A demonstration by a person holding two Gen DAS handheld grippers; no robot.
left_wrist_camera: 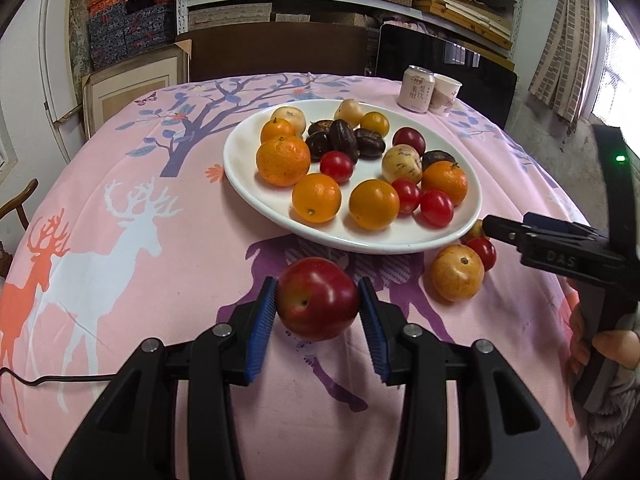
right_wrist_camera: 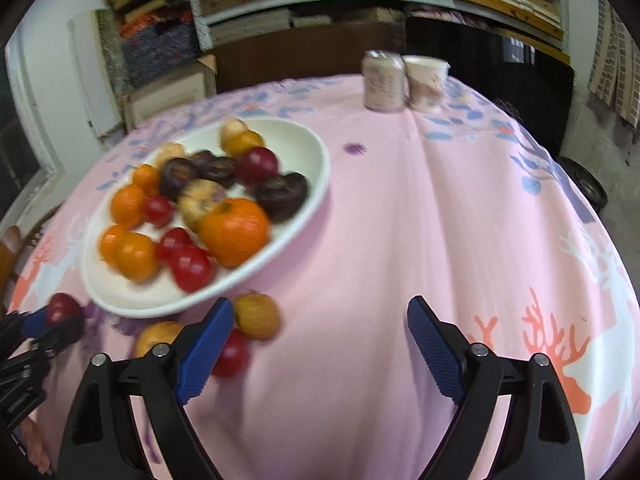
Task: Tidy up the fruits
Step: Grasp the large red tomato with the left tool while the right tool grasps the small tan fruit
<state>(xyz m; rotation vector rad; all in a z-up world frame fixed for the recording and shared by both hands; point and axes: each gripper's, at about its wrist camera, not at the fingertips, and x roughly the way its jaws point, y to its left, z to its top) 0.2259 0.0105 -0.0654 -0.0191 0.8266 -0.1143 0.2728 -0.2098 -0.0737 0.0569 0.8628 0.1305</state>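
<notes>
A white oval plate (left_wrist_camera: 248,184) on the pink tablecloth holds several oranges, cherry tomatoes, dark fruits and pale fruits. My left gripper (left_wrist_camera: 318,300) is shut on a red plum (left_wrist_camera: 318,298), held just above the cloth in front of the plate. My right gripper (right_wrist_camera: 320,320) is open and empty over the cloth, right of the plate (right_wrist_camera: 304,136). Beside its left finger lie a yellow-orange fruit (right_wrist_camera: 256,316), a cherry tomato (right_wrist_camera: 232,354) and another pale orange fruit (right_wrist_camera: 154,338). The same loose fruits (left_wrist_camera: 456,272) show at the plate's right in the left wrist view.
A drink can (left_wrist_camera: 416,88) and a paper cup (left_wrist_camera: 444,94) stand at the table's far right edge. Shelves with boxes, a dark chair back and a black screen stand behind the table. A wooden chair (left_wrist_camera: 16,204) is at the left.
</notes>
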